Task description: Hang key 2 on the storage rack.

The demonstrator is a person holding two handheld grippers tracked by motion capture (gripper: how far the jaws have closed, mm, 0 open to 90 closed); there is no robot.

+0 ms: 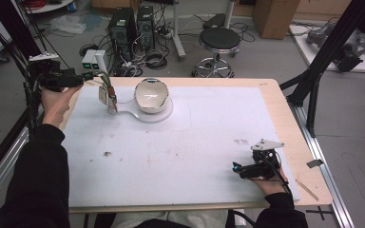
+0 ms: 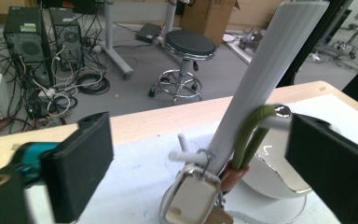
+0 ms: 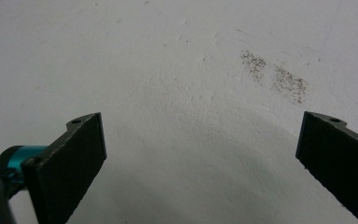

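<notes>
Task item: a small lamp-like fixture point(image 1: 108, 97) at the far left of the white mat point(image 1: 180, 142). It has a pale ribbed upright bar point(image 2: 261, 79), green cords point(image 2: 251, 135) running down to a reddish-brown base piece, and a cream clip point(image 2: 191, 198) with a metal ring in front. It stands just beside the white bowl point(image 1: 151, 95), which sits on a clear round stand.

Left gripper point(image 1: 88, 76): jaws wide apart, nothing pinched; the upright bar stands between them without contact. Right gripper point(image 1: 236, 167): jaws spread, nothing held, resting near the mat's near right edge, over a dark smudge point(image 3: 275, 77).

Behind the table: black stool point(image 1: 219, 40), computer towers point(image 1: 132, 28), loose cables on the floor.
</notes>
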